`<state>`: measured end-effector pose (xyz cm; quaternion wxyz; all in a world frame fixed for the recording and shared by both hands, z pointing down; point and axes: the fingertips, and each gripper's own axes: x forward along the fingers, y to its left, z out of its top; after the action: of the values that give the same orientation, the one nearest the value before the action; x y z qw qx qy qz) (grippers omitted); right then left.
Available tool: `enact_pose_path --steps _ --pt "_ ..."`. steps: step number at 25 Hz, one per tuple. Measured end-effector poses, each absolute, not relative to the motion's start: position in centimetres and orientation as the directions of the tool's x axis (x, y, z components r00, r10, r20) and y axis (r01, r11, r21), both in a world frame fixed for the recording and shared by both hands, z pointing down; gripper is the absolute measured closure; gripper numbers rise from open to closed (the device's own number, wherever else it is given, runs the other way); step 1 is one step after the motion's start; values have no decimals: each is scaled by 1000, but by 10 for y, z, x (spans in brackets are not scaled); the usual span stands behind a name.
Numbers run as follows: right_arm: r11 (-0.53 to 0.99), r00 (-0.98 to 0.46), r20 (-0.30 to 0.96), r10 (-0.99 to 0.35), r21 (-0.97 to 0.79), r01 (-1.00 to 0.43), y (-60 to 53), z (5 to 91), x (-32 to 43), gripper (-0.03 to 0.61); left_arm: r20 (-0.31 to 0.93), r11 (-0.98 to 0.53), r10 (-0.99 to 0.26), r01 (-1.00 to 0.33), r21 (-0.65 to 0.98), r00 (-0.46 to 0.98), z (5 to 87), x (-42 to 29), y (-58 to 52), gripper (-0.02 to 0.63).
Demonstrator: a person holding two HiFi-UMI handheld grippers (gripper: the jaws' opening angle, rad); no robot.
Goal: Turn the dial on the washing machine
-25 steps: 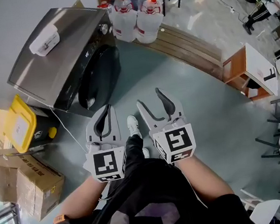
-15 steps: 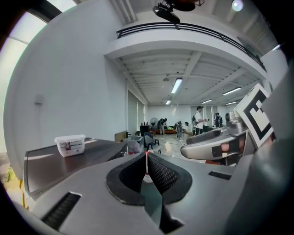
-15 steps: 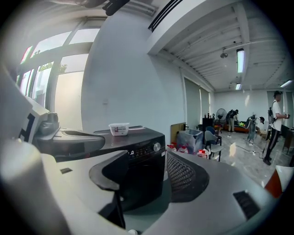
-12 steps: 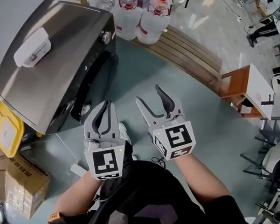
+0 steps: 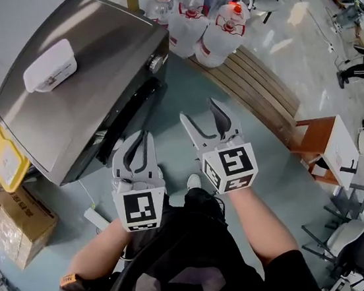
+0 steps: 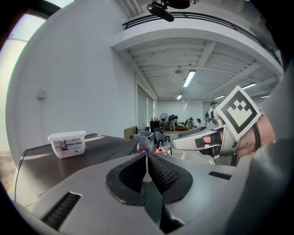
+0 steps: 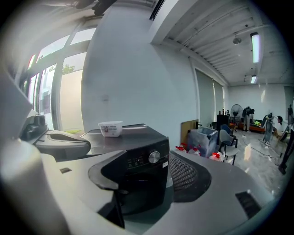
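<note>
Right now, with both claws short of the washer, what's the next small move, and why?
Probably carry the right claw forward toward the dial. Its jaws have just been opening and hold nothing; the dial shows ahead between them, not yet reached. The left claw is shut.

This looks like a large open-plan lab or test hall rather than a home. A washing machine (image 5: 93, 73) stands free on a smooth grey floor (image 5: 182, 98) beside a bare white wall, with big water jugs (image 5: 217, 33) clustered at its far side and cardboard boxes (image 5: 20, 226) and a yellow bin (image 5: 4, 161) on its left. A long slatted wooden platform (image 5: 254, 88) runs to the right, past a small wooden table (image 5: 325, 149) and scattered office chairs (image 5: 355, 252). Overhead, an exposed beamed ceiling carries tube lights (image 6: 189, 79). Far down the hall stand a pedestal fan (image 7: 236, 110) and several people (image 7: 248, 114). Tall windows (image 7: 69, 92) line the left wall.
</note>
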<state>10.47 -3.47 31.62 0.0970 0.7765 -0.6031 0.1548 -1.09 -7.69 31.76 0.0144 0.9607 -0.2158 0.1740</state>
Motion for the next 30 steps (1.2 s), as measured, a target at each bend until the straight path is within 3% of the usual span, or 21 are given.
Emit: enact_pose_path --steps 15,30 --pt "160 -188 403 -896 -101 -982 -109 366 165 295 334 -609 -762 -790 -76 555 345 32 -99 598" --pt "274 -211 427 -879 92 -957 -172 435 166 290 371 -393 -865 -916 -82 338 417 20 -117 597"
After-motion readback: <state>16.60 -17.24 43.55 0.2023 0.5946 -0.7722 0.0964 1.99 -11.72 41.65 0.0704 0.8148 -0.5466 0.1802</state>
